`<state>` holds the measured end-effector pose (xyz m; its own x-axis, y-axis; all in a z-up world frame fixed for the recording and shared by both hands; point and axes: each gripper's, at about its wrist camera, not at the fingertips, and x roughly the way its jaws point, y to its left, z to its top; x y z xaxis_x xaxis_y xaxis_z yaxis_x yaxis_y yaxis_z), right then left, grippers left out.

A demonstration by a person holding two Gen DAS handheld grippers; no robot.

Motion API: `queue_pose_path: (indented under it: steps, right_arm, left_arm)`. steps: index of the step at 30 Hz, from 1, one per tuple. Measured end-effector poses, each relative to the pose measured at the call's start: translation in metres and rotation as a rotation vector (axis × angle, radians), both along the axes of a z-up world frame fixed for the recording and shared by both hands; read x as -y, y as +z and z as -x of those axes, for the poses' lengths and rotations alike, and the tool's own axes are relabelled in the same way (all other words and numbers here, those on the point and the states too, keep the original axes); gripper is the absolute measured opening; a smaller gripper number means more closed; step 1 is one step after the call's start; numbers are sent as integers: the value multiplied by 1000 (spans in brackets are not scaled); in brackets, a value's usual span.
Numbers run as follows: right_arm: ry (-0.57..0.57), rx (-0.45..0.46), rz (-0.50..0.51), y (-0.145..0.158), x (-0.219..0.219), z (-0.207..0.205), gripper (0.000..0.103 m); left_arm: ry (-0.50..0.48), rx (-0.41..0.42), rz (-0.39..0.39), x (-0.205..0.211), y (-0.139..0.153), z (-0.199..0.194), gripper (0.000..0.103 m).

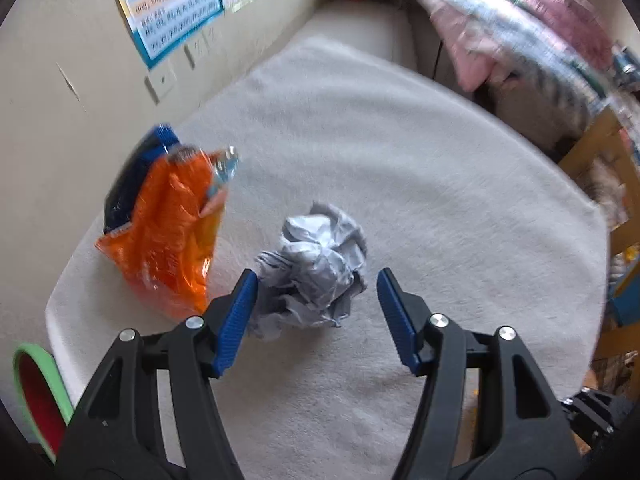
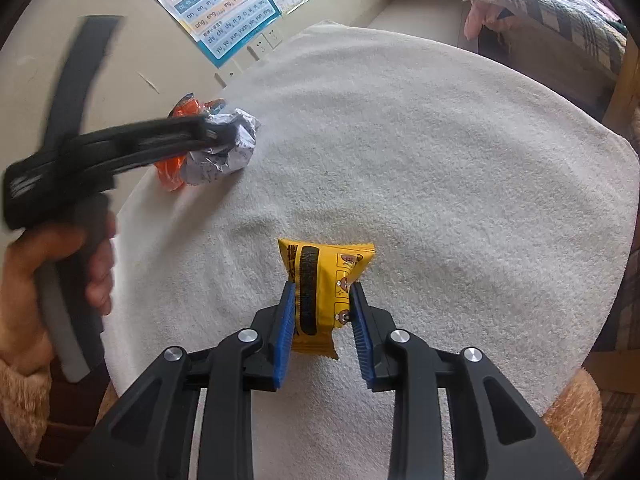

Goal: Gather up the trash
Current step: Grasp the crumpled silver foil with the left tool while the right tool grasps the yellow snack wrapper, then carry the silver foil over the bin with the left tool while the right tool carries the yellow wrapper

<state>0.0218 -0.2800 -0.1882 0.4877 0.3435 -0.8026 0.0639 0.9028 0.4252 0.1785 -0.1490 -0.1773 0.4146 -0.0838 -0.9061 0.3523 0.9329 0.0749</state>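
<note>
Trash lies scattered on a pale, fuzzy cloth (image 2: pixel 440 160) that covers the rounded table filling most of both my views. Behind it, along the top of the frames, a beige wall (image 1: pixel 60 60) carries a blue-bordered letter chart (image 2: pixel 224 4) at upper left, with white sockets (image 2: pixel 266 42) just under it, and a heap of pink and plaid bedding (image 1: pixel 520 32) fills the upper right. An orange snack bag (image 1: pixel 168 236) sits at the left of my left view, near the cloth's edge, and a crumpled grey paper ball (image 1: pixel 316 268) lies just beside it, toward the centre. My left gripper (image 1: pixel 318 316) hangs over that ball with its jaws about half apart, the left blue pad (image 1: pixel 236 324) touching the paper, the other one clear of it. In the right view my left hand (image 2: pixel 52 264) grips the handle at the left edge. My right gripper (image 2: pixel 323 328) sits low at centre, jaws narrow and pressed on a yellow snack packet (image 2: pixel 324 280). A green-rimmed red bin (image 1: pixel 36 392) peeks in at lower left of the left view.
</note>
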Motion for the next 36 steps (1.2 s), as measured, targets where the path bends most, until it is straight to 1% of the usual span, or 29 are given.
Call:
queue_pose_path:
  steps: [1, 2, 3, 4, 7, 9, 13, 17, 21, 24, 26, 28, 29, 31, 33, 36]
  right_arm:
    - [3, 2, -4, 0, 0, 0, 39]
    - [4, 3, -5, 1, 0, 1, 44]
    - [6, 4, -9, 1, 0, 1, 55]
    - [7, 5, -14, 1, -1, 0, 62]
    - [3, 6, -24, 1, 0, -2, 62]
    - [-7, 11, -32, 1, 2, -1, 65]
    - [-20, 27, -31, 4, 5, 1, 66]
    - [-26, 34, -24, 6, 7, 2, 66]
    - [-23, 36, 0, 6, 4, 2, 66]
    - [-11, 20, 8, 2, 0, 0, 66]
    - [-6, 10, 11, 0, -4, -2, 63]
    - [1, 4, 18, -2, -6, -3, 47]
    - [6, -1, 20, -2, -7, -3, 44]
    - [13, -8, 20, -4, -7, -4, 31]
    - [14, -7, 26, -4, -9, -4, 30]
    - [16, 14, 24, 3, -9, -4, 26]
  left_arm:
    - [6, -3, -25, 1, -4, -2, 59]
    - [7, -3, -32, 2, -5, -3, 59]
    - [8, -3, -35, 2, -6, -3, 55]
    - [5, -2, -25, 1, -6, -3, 50]
    - [-13, 15, -31, -3, -1, 4, 44]
    - [-22, 25, -13, -7, 5, 10, 43]
    - [-28, 65, 19, -18, 20, 29, 43]
    - [0, 86, 53, -38, 32, 50, 44]
    - [13, 102, 54, -55, 39, 67, 44]
    - [11, 113, 48, -66, 41, 82, 44]
    - [21, 116, 49, -73, 42, 91, 45]
    - [38, 117, 62, -80, 44, 98, 45]
    - [49, 118, 69, -83, 45, 101, 45]
    - [67, 121, 80, -88, 47, 106, 45]
    - [80, 123, 93, -94, 50, 110, 45]
    - [88, 137, 99, -99, 54, 114, 45]
